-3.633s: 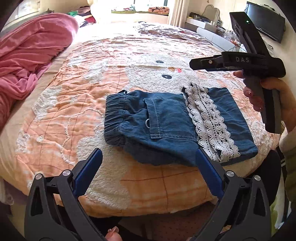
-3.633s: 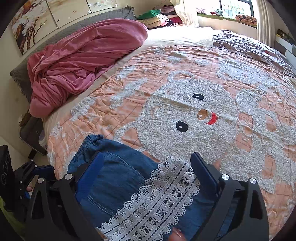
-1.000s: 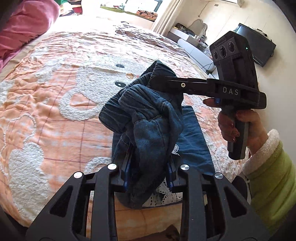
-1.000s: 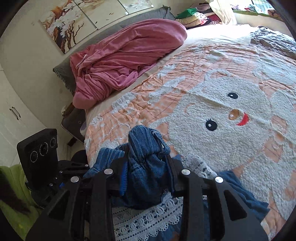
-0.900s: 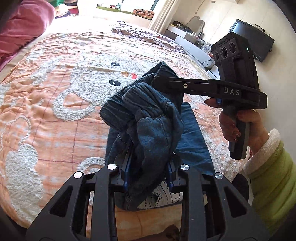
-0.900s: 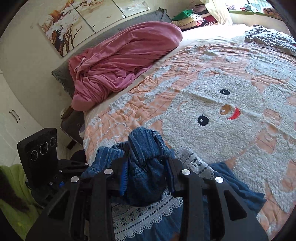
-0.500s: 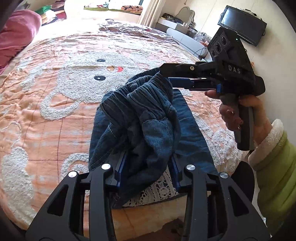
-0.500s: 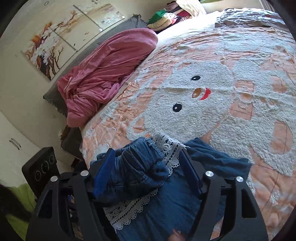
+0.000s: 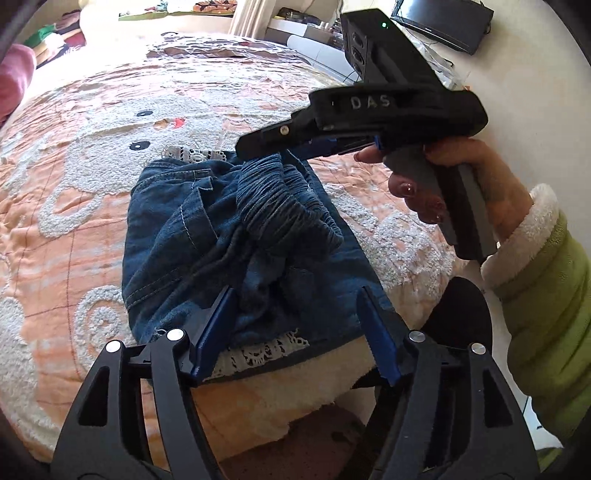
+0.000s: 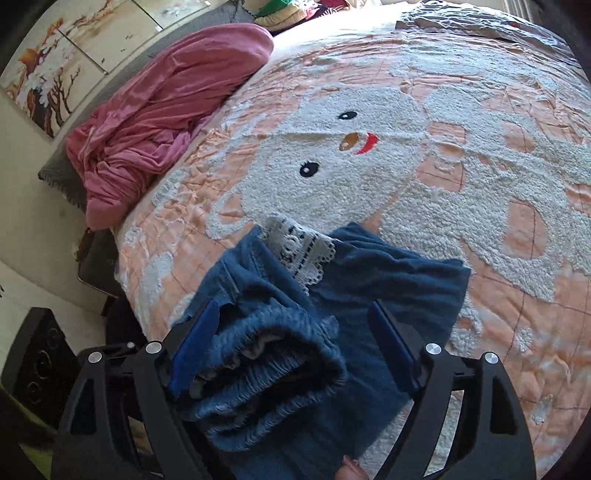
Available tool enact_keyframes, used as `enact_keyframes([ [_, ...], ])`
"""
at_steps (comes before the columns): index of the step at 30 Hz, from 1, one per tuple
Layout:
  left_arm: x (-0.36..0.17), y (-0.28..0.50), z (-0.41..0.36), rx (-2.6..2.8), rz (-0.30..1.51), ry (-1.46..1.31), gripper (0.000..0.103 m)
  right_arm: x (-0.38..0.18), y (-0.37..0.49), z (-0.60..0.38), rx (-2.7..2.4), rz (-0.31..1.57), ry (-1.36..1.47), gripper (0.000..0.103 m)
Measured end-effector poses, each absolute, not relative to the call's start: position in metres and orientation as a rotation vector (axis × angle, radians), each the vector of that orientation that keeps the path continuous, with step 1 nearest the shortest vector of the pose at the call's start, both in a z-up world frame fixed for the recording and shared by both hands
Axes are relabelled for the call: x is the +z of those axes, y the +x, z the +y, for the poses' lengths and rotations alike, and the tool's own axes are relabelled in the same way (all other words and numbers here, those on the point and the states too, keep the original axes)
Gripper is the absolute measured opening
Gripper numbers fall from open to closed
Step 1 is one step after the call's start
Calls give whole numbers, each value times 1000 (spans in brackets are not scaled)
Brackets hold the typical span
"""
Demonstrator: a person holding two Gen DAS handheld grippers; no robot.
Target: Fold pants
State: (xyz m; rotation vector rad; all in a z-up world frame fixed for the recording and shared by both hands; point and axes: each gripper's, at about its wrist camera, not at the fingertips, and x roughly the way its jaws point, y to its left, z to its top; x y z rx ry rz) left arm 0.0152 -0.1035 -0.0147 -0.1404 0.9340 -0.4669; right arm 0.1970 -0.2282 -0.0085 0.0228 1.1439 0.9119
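Both tongs, left (image 9: 295,328) and right (image 10: 291,347), have just been opening and stand spread, jeans (image 9: 229,236) bunched loosely between them on the bedspread (image 9: 74,155).

Beyond the fingers, a sunlit bed (image 10: 461,155) with a peach quilt; a pink blanket (image 10: 166,107) heaped left, paintings (image 10: 55,62) on the wall, a television (image 9: 443,18) far right.

Folded denim pants (image 9: 207,236) bunched on peach bedspread (image 9: 74,229), left tool (image 9: 295,332) just opened around them, right tool (image 9: 295,144) overhead
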Motion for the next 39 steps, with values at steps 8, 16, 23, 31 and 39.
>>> enact_keyframes([
  [8,3,4,-69,-443,906,-197,73,-14,184,-245,865,1127,-49,82],
  [16,11,33,-13,-257,918,-186,91,32,141,-270,974,900,-63,82],
  [23,13,87,-1,-310,974,-254,89,51,84,-243,1119,766,-223,81],
  [31,-13,133,-45,-426,1090,-238,52,11,94,-196,1090,930,-397,26],
  [39,-34,154,-48,-439,1133,-271,52,15,82,-245,1174,902,-287,7],
])
